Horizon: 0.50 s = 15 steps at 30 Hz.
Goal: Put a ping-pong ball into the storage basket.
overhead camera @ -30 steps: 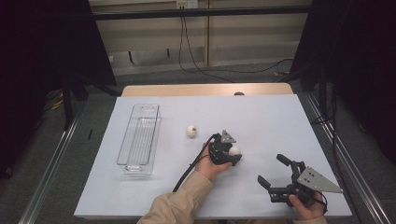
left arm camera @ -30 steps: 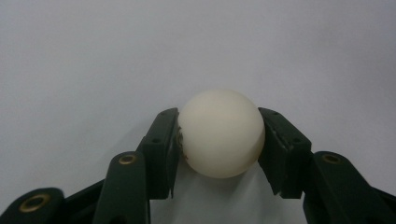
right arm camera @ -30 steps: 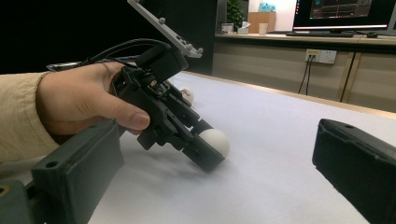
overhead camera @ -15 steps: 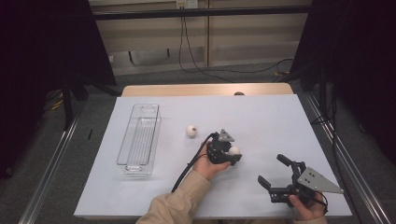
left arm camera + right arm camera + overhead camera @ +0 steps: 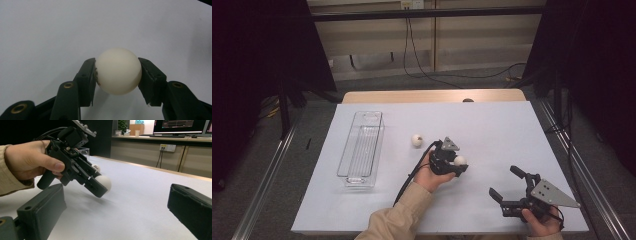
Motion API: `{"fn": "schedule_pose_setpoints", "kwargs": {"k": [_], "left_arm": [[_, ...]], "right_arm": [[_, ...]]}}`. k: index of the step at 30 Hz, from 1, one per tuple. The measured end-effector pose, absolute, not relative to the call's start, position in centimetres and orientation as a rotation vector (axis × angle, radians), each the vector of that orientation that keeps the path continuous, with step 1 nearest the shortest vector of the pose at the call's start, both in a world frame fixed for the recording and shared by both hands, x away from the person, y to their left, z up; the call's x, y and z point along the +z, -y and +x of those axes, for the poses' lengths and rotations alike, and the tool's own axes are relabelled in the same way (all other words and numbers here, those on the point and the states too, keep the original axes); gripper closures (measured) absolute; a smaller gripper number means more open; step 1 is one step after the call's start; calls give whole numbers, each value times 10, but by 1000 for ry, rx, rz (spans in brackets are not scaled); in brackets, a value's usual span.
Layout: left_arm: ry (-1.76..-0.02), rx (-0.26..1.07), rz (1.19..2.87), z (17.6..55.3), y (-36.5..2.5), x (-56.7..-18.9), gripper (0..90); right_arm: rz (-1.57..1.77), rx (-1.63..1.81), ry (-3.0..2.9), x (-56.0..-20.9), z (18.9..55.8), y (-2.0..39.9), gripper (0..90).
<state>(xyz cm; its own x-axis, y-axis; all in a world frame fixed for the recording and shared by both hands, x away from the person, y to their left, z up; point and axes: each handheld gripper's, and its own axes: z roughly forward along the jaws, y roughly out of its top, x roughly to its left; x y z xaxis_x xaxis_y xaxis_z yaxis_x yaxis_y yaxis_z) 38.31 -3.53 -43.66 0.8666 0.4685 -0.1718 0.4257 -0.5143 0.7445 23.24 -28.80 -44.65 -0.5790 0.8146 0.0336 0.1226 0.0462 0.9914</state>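
My left gripper [image 5: 457, 164] is shut on a white ball [image 5: 460, 160] near the middle of the white table, held a little above the surface. In the left gripper view the ball [image 5: 118, 71] sits pinched between both black pads, and the right gripper view shows the same ball [image 5: 103, 181] in those jaws, clear of the table. A second white ball [image 5: 416, 140] lies on the table to the upper left of that hand. My right gripper [image 5: 504, 185] rests near the front right edge, open with nothing between its fingers [image 5: 42, 212].
A clear plastic tray [image 5: 362, 148] lies lengthwise on the left part of the white table [image 5: 492, 125]. Metal rails run along both sides of the table. Cables hang at the back wall.
The left gripper with its ball has drifted slightly up and to the left over the table. The right gripper has stayed put.
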Motion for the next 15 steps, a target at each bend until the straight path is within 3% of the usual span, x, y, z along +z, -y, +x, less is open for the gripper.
{"fn": "schedule_pose_setpoints", "kwargs": {"k": [15], "left_arm": [[-656,64,2158,387,20,-427,511]], "right_arm": [[945,1585,-1767,-446,233,289,7]]}}
